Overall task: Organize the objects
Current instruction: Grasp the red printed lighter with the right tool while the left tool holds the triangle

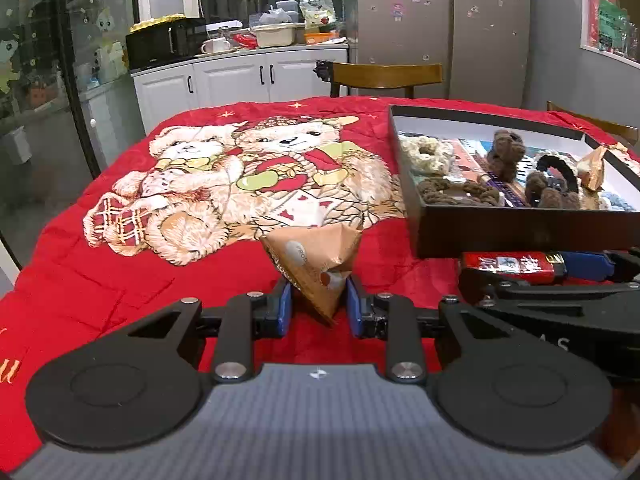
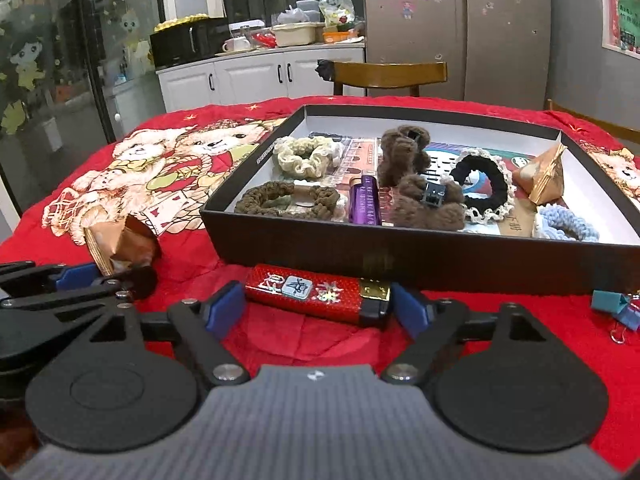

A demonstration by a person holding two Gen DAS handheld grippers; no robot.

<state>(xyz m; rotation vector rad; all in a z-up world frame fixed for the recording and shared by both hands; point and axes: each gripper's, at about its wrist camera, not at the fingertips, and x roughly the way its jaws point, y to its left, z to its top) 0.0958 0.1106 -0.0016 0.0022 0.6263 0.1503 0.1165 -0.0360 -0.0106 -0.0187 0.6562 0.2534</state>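
A brown pyramid-shaped paper packet (image 1: 320, 268) stands on the red bear-print cloth (image 1: 120, 280), and my left gripper (image 1: 318, 308) is shut on its lower part with both blue pads against it. A red patterned lighter (image 2: 316, 294) with a gold and black cap lies flat on the cloth, just in front of the black box (image 2: 400, 256). My right gripper (image 2: 316, 306) is open and straddles the lighter lengthwise, one pad by each end. The left wrist view has the lighter (image 1: 508, 266) at the right, between the right gripper's fingers (image 1: 588, 266).
The box holds several scrunchies (image 2: 308, 156), a purple lighter (image 2: 366, 200), brown fuzzy hair clips (image 2: 404, 152) and another brown packet (image 2: 544, 178). Blue binder clips (image 2: 618, 310) lie on the cloth at the right. A wooden chair (image 2: 388, 74) stands behind the table.
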